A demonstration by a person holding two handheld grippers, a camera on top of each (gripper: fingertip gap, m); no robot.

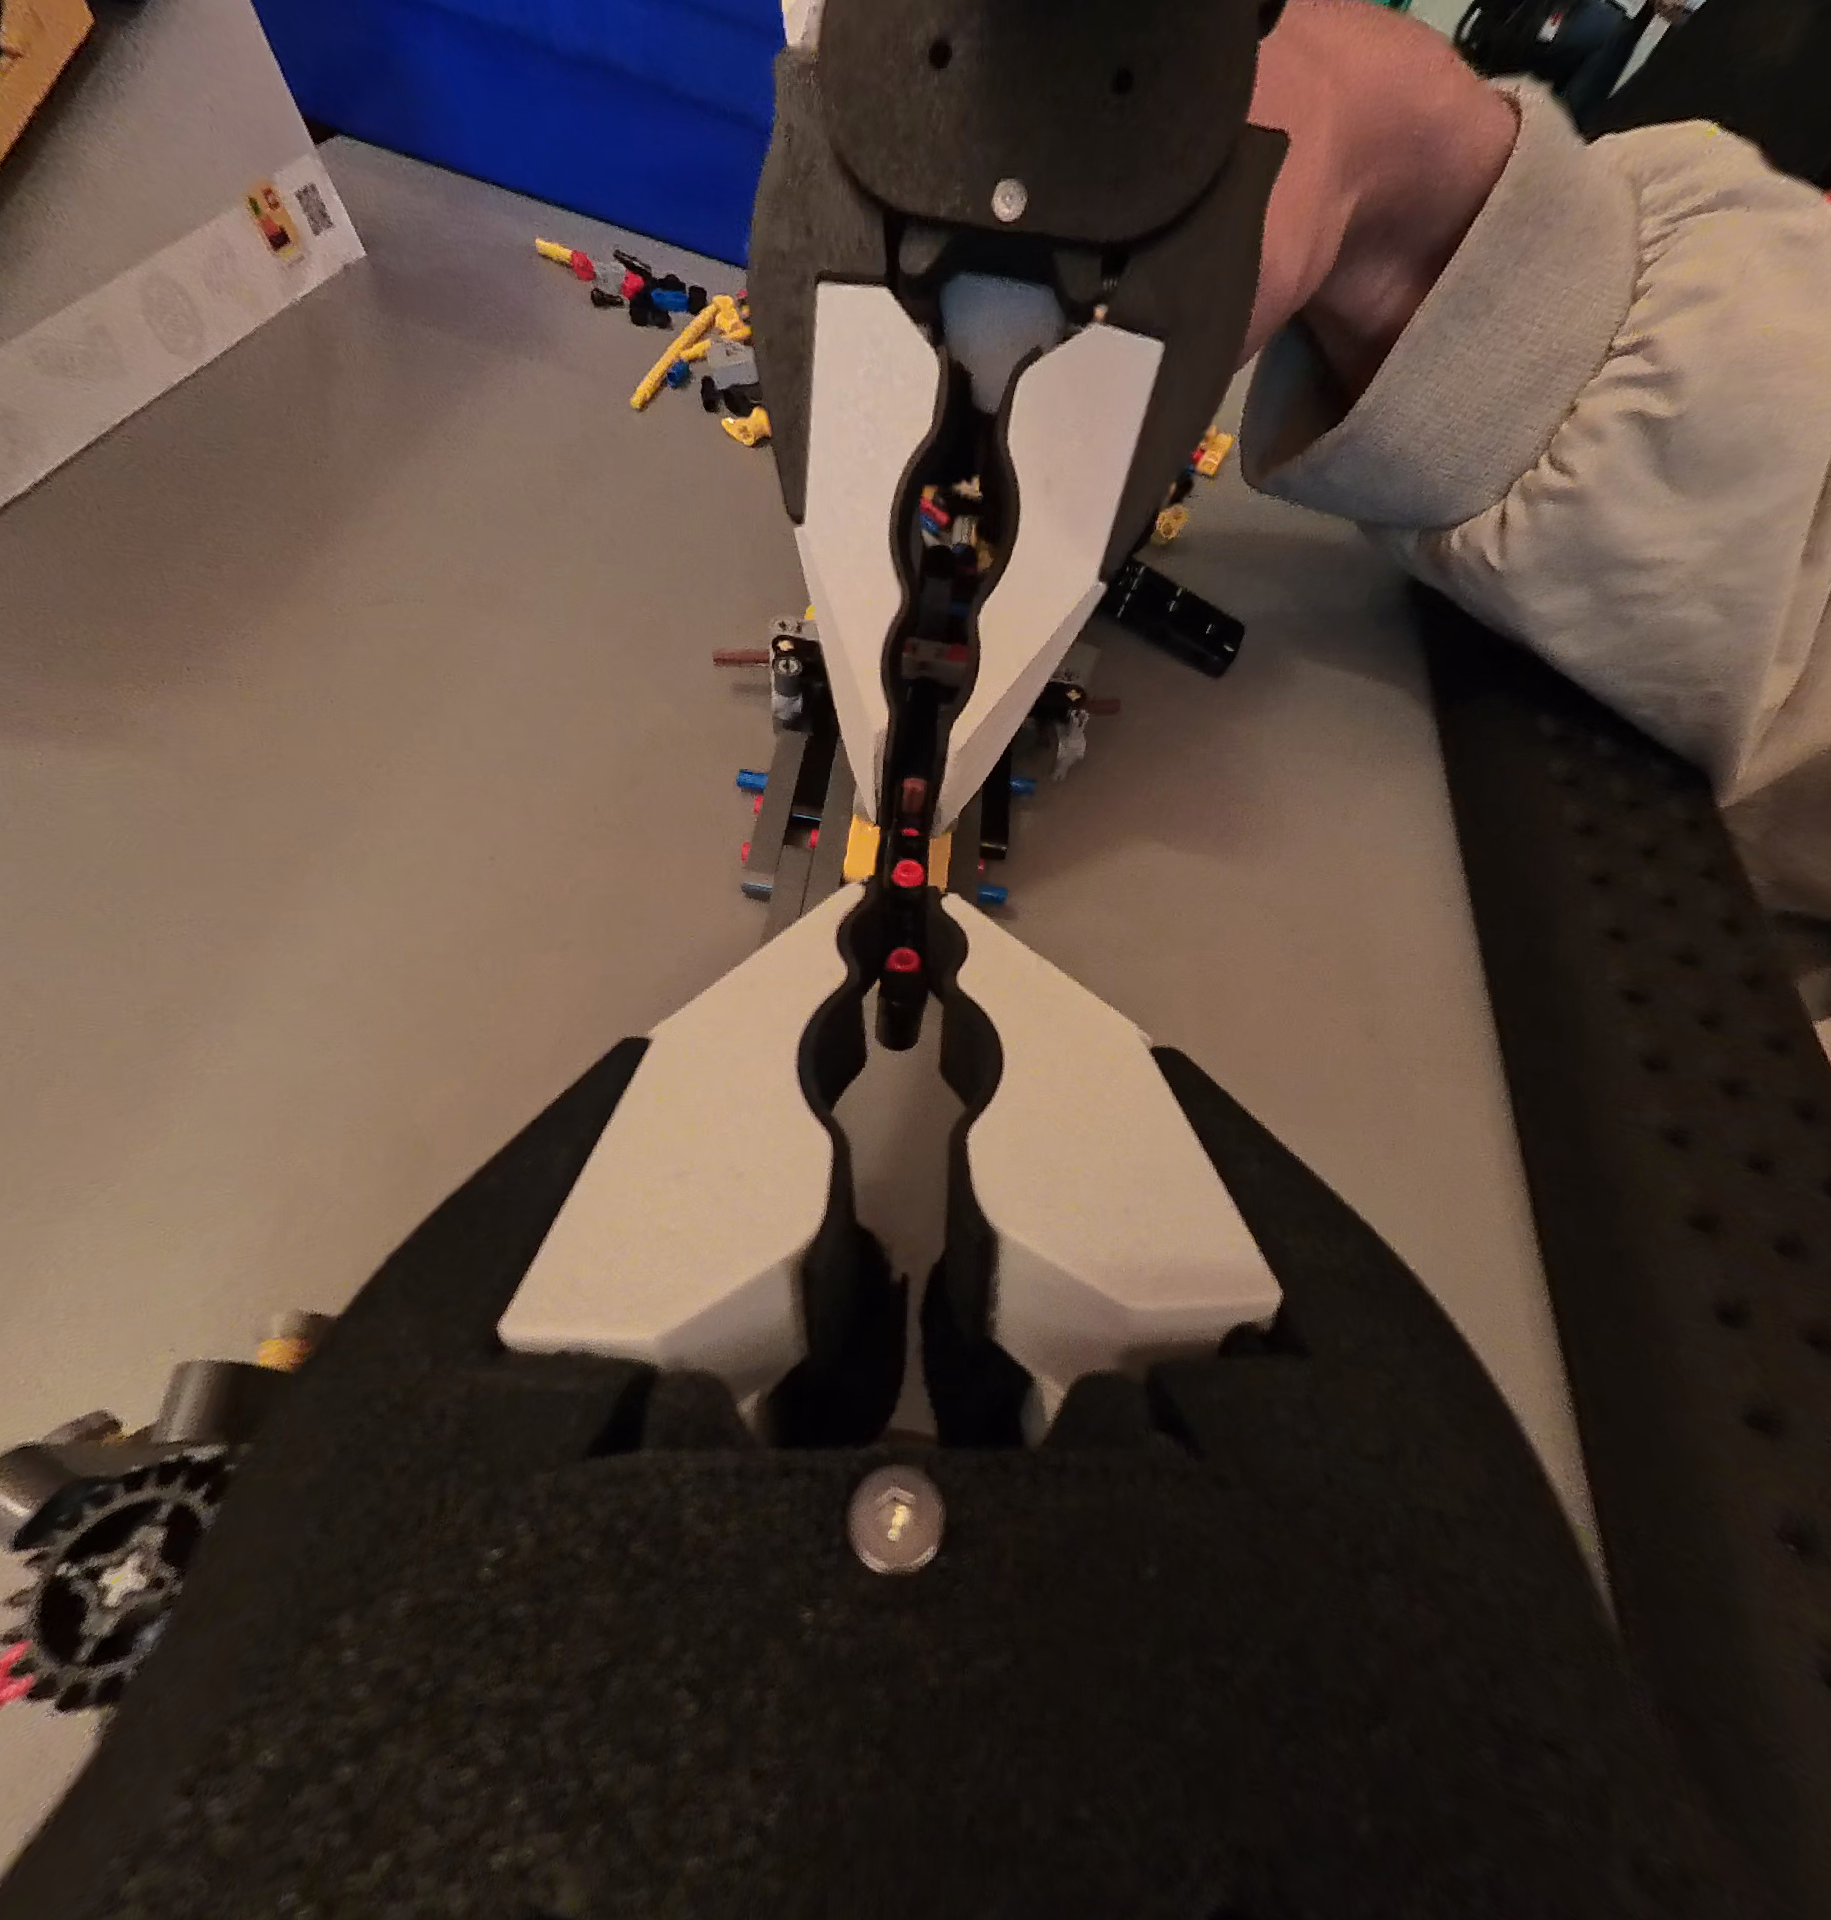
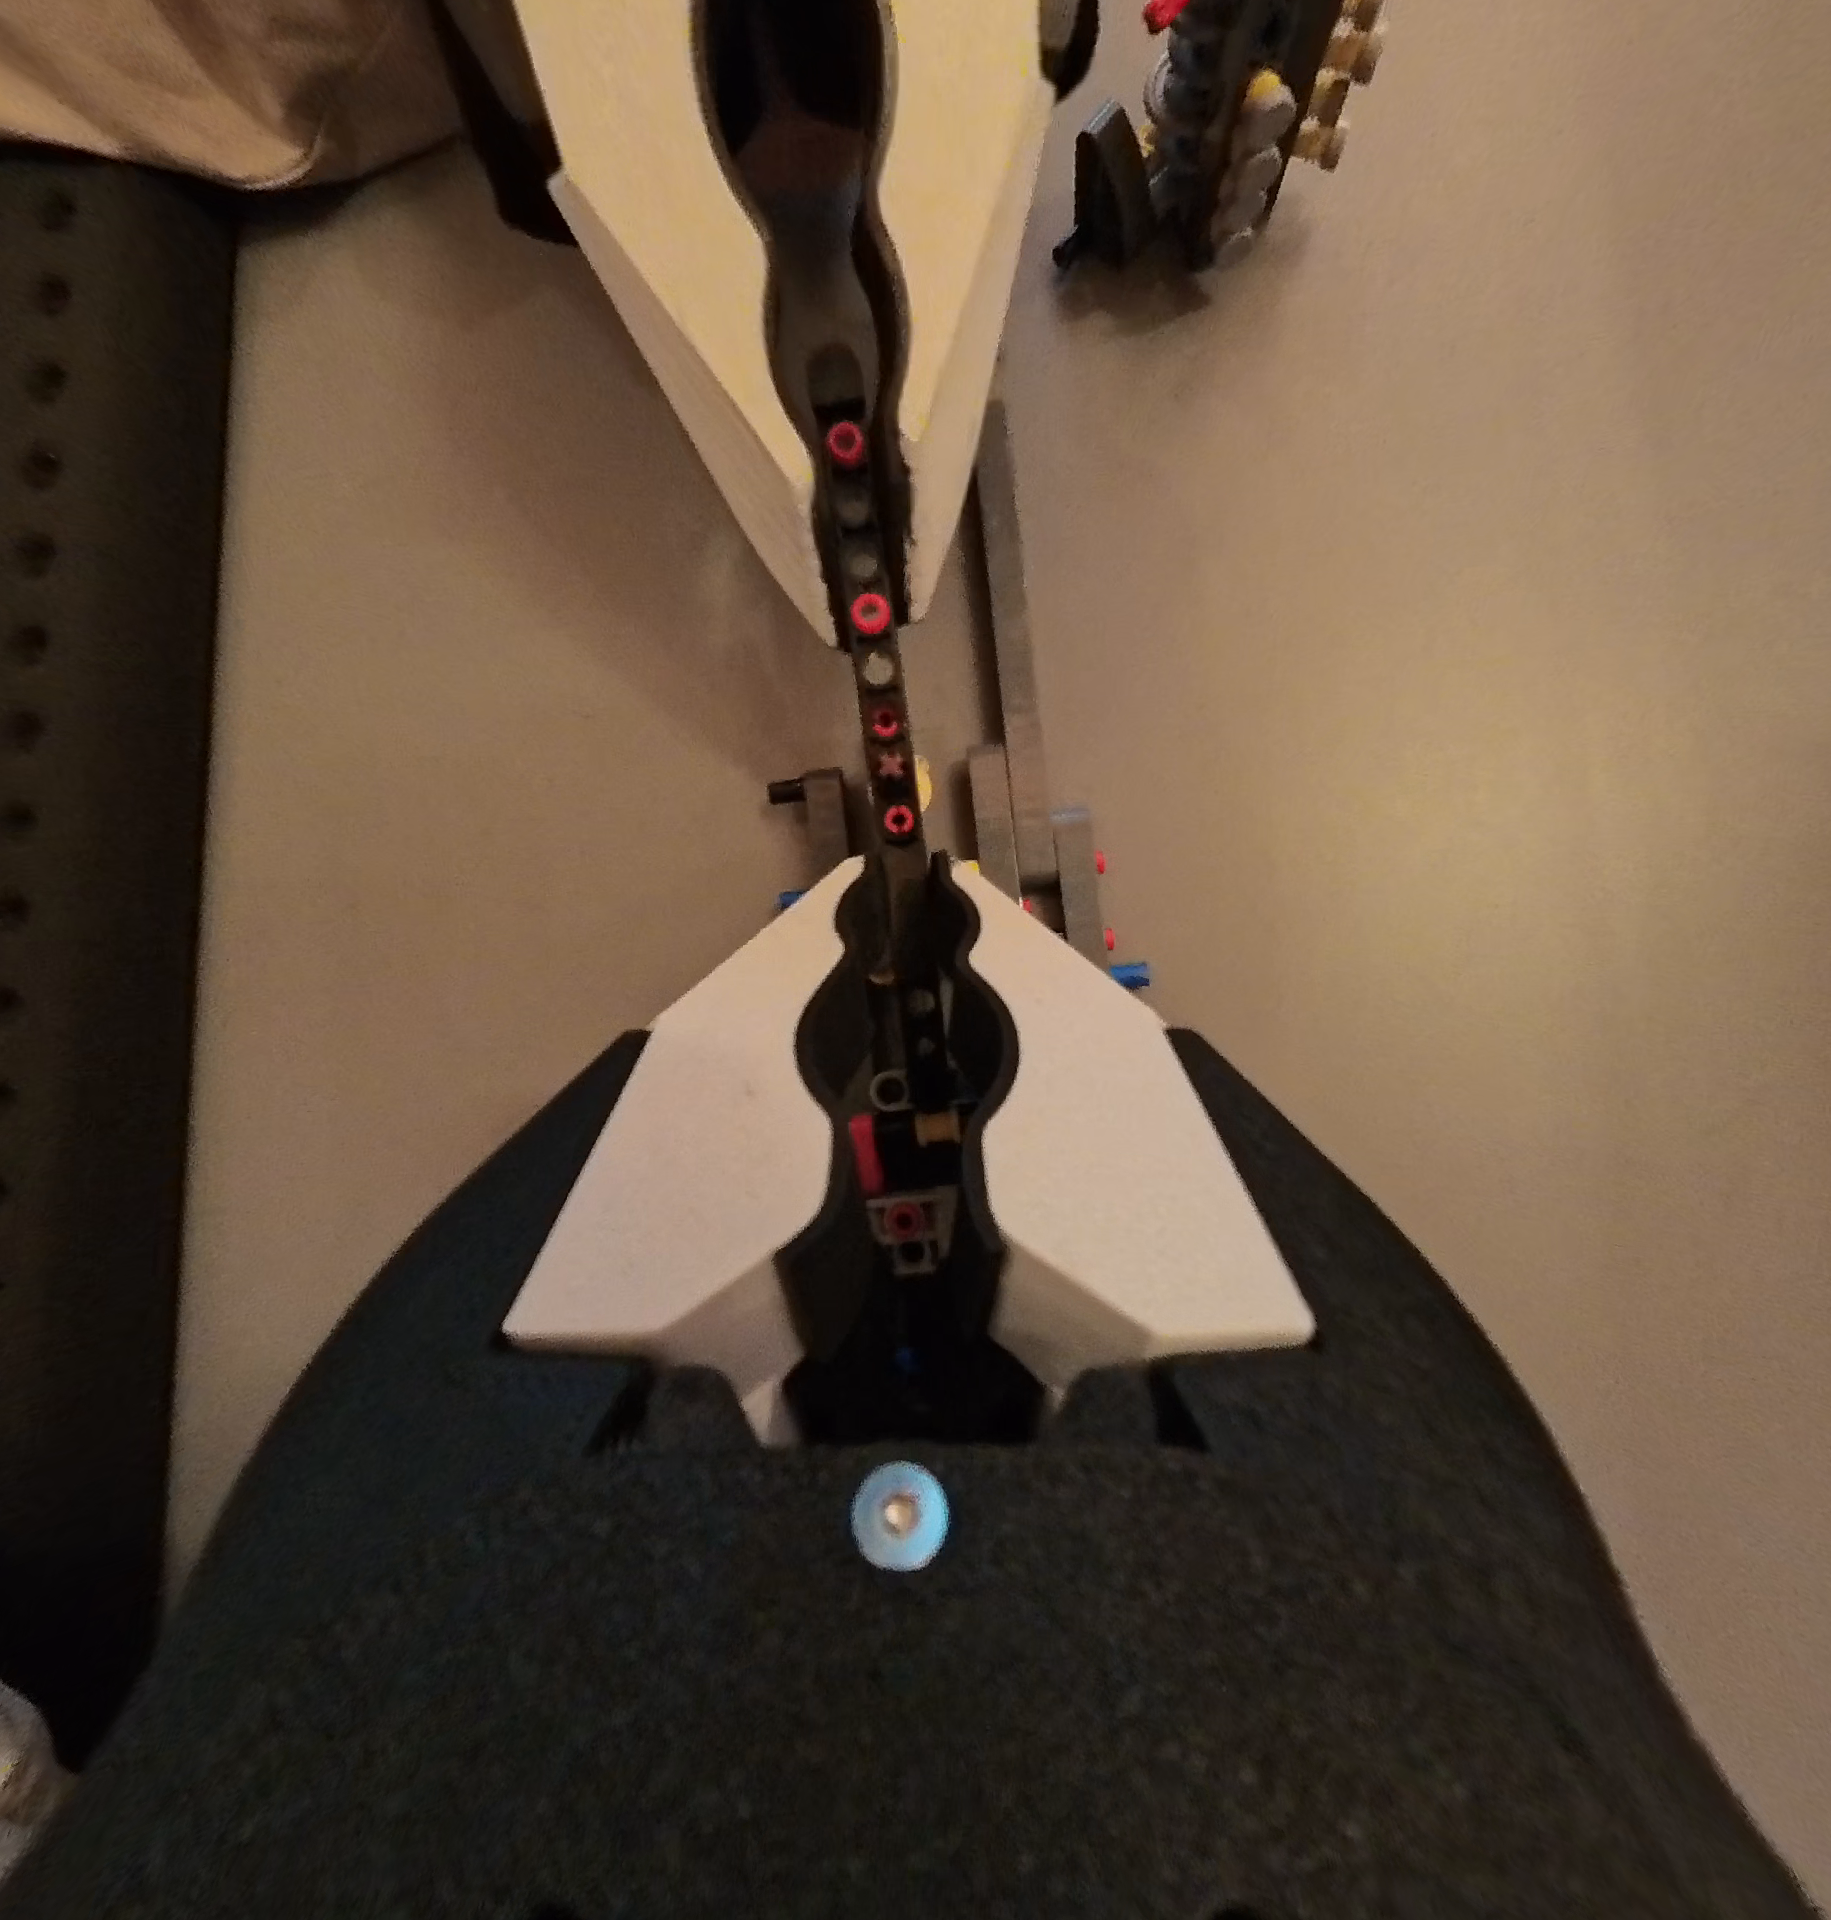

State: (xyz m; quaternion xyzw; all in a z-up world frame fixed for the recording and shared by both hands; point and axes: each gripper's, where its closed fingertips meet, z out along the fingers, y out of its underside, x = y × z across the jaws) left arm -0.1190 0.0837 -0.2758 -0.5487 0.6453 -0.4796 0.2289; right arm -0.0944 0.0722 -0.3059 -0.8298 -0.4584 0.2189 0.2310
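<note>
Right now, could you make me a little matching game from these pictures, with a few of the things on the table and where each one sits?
Things:
1. long black plastic beam with red pins
2. black toothed plastic gear wheel
3. loose pile of yellow, black and red plastic pieces
4. blue plastic bin

Places:
A. far edge of the grey table
B. clamped between both hand-held grippers
C. near left corner, left wrist view
D. scattered just before the bin

Pairs: 1-B, 2-C, 3-D, 4-A

Black toothed gear (image 1: 111, 1590) at lower left was half hidden behind the left hand-held gripper (image 1: 903, 914) body. Brick assembly (image 2: 1233, 135) was cut by the top edge, blurred. The black studded beam's (image 2: 883, 686) ends were hidden between the fingers.
</note>
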